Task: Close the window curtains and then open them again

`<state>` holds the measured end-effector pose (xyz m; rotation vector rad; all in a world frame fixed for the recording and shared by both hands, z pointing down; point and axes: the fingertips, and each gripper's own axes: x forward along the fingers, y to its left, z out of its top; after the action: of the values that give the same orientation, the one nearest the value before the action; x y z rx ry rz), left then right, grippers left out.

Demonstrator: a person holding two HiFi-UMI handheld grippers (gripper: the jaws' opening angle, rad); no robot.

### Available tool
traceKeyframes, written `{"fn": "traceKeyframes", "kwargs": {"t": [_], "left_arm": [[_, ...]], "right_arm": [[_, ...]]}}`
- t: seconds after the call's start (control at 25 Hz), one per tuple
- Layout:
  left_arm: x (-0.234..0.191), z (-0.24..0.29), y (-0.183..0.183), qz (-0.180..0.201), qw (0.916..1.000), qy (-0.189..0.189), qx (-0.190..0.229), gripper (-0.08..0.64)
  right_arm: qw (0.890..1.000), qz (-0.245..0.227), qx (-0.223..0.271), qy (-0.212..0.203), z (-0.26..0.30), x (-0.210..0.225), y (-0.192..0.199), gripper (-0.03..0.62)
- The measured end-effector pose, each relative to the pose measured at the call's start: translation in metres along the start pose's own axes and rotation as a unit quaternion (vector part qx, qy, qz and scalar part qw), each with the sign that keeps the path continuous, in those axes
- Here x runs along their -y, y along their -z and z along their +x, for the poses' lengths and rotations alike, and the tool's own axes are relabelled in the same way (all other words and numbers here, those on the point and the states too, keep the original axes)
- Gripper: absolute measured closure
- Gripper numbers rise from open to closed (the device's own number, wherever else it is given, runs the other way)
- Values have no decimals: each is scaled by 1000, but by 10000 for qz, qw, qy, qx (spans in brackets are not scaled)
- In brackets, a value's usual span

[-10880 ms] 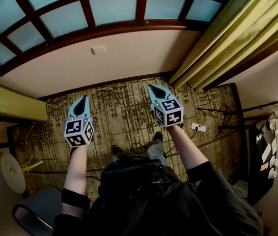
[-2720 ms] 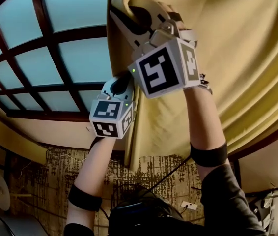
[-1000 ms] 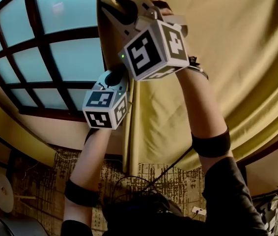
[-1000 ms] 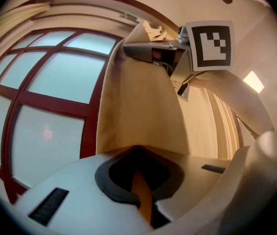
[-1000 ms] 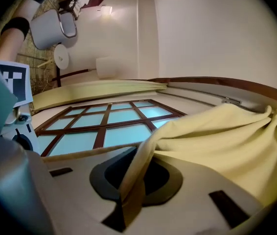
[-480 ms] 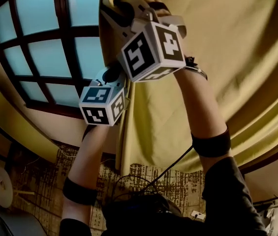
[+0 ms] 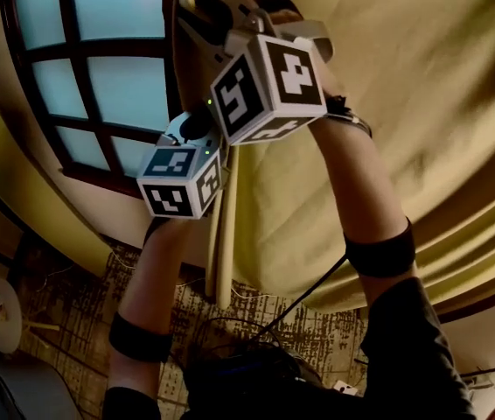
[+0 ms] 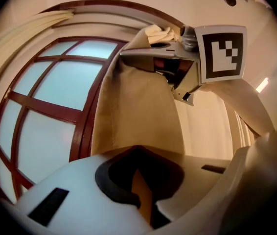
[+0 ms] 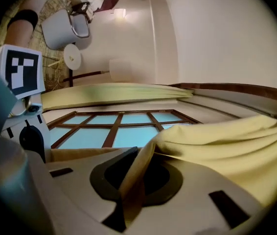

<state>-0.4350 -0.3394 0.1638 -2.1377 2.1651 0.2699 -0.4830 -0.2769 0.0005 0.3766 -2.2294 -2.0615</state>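
The big yellow right curtain (image 7: 405,103) hangs across most of the head view, its edge drawn over the red-framed window (image 7: 116,51). My right gripper (image 7: 202,17) is up high, shut on that edge; in the right gripper view the cloth (image 9: 226,141) runs pinched between the jaws (image 9: 133,185). Just below it, my left gripper (image 7: 197,128) is shut on the same edge, with a strip of curtain (image 8: 138,116) caught between its jaws (image 8: 141,190). The other curtain (image 7: 20,173) stays bunched at the window's left side.
Patterned carpet (image 7: 64,322) lies below, with a white round object (image 7: 3,313) at the lower left and a black cable (image 7: 300,300) trailing near the person's body. The wall under the window (image 7: 108,221) is close ahead.
Both grippers have carried the curtain edge to the left across the window. Less glass shows between this edge and the bunched left curtain.
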Motion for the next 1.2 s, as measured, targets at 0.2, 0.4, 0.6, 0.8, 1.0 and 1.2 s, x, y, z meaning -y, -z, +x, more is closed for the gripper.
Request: {"fn": "traceKeyframes", "kwargs": {"t": [0.2, 0.4, 0.6, 0.8, 1.0, 1.2], "left_arm": [[-38, -21, 6, -139, 9996, -248, 8, 557], [-58, -33, 6, -65, 9996, -247, -76, 557], [-61, -44, 10, 11, 9998, -113, -132, 557], [-50, -54, 20, 106, 9995, 170, -261, 558], [-38, -53, 28, 170, 9982, 422, -400, 558], [-5, -59, 33, 165, 9966, 631, -503, 558]], "right_arm": [[9997, 147, 203, -68, 28, -16, -30, 549], [9991, 348, 237, 36, 38, -15, -42, 549], [9985, 500, 72, 217, 33, -15, -38, 548], [9967, 637, -230, 441, 15, -13, -32, 545], [9948, 706, -528, 518, 3, -17, -18, 534], [9897, 982, -752, 721, -30, -21, 0, 523]]}}
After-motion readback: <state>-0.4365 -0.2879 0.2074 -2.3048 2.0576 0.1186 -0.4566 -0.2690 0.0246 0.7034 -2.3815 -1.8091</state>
